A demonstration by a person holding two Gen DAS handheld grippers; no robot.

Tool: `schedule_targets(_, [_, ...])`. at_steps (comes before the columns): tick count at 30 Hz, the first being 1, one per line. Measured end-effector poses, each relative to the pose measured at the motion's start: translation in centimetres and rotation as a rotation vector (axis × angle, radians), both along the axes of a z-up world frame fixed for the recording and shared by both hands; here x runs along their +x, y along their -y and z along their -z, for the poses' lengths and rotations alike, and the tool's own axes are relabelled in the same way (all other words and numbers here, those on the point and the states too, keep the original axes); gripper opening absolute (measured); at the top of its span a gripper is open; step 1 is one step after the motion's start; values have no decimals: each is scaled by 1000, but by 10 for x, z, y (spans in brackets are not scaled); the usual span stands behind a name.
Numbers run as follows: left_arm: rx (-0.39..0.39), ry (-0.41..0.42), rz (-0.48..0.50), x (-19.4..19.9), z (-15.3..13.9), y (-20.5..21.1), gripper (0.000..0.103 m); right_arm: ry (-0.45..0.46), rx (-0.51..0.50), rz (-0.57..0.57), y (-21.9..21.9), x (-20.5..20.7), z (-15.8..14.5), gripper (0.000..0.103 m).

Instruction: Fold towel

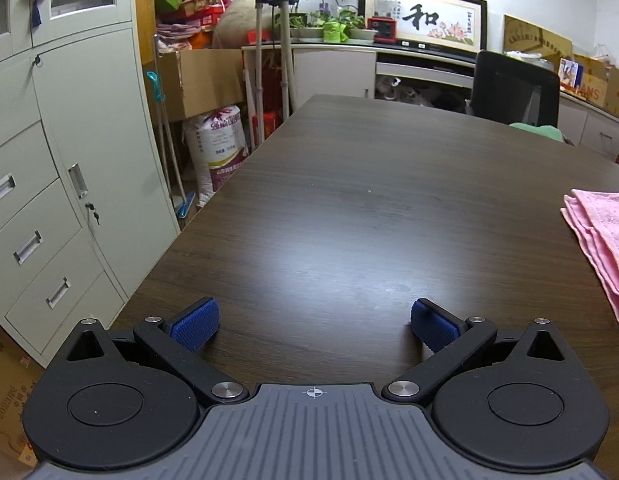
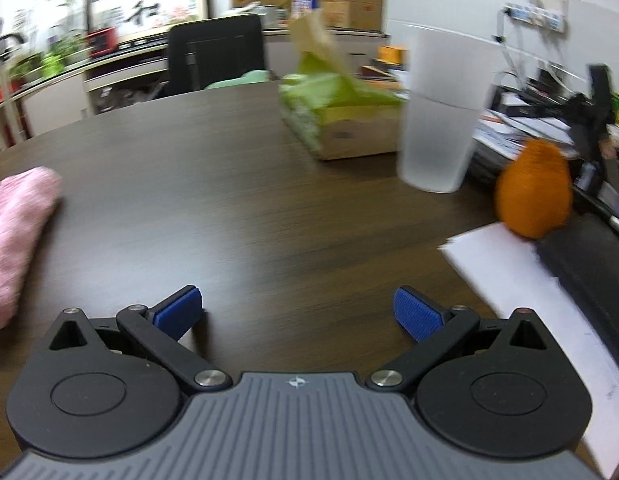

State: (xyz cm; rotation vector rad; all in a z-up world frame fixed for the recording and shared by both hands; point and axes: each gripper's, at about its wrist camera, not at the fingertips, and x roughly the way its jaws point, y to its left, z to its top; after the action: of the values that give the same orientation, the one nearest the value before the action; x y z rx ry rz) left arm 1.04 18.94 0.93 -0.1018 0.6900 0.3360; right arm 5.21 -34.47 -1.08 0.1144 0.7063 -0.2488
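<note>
I see each wrist camera looking low and forward across the dark table [image 1: 349, 200]. The left faces the cabinets [image 1: 69, 140]; both share the pink towel [image 2: 17, 232].

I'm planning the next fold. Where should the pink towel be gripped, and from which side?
Probably at the near corner of the towel, coming from its left with the left gripper, which is open over the bare table. The layered edges face that way and lie flat, so one finger could slide under. The right wrist view is blurred; the towel's far side is unseen.
</note>
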Motion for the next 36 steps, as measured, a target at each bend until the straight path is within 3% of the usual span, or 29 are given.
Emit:
schedule_targets(7, [-3, 0, -81, -2, 0, -17, 103, 0, -3, 121, 42, -2, 5, 103])
schedule_targets(24, [-8, 1, -184, -2, -3, -37, 103, -6, -7, 109, 50, -4, 5, 103])
schedule_targets(36, [-7, 0, -184, -4, -4, -40, 103, -6, -7, 109, 50, -4, 5, 103])
